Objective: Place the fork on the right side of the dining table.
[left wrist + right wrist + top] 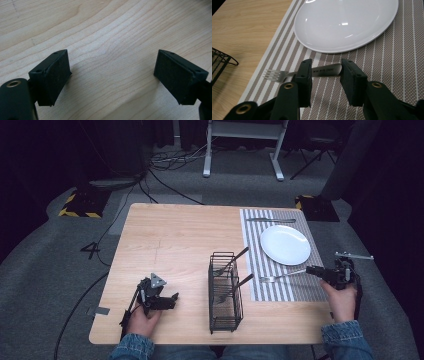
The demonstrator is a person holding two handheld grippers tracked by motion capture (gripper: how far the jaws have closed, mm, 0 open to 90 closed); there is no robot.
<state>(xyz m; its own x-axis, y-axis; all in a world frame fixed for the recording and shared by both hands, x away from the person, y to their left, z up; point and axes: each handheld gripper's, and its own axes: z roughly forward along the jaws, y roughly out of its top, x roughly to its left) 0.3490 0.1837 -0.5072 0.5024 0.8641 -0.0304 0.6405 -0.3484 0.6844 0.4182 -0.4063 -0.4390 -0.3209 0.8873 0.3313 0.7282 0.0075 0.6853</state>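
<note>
A silver fork (277,277) lies on the striped placemat (300,290) just in front of the white plate (285,244), tines pointing left. My right gripper (312,270) is at the fork's handle end. In the right gripper view the fork (324,70) runs across the gap of the right gripper (325,75), whose jaws stand apart and low over the placemat (392,62), near the plate (344,22). My left gripper (172,300) rests near the table's front left. In its own view the left gripper (112,75) is wide open over bare wood.
A black wire cutlery rack (225,292) stands in the middle front of the table with two dark-handled utensils (240,255) sticking out; its corner (219,62) is left of the fork. A knife (270,220) lies behind the plate. Bare wood (165,240) spreads to the left.
</note>
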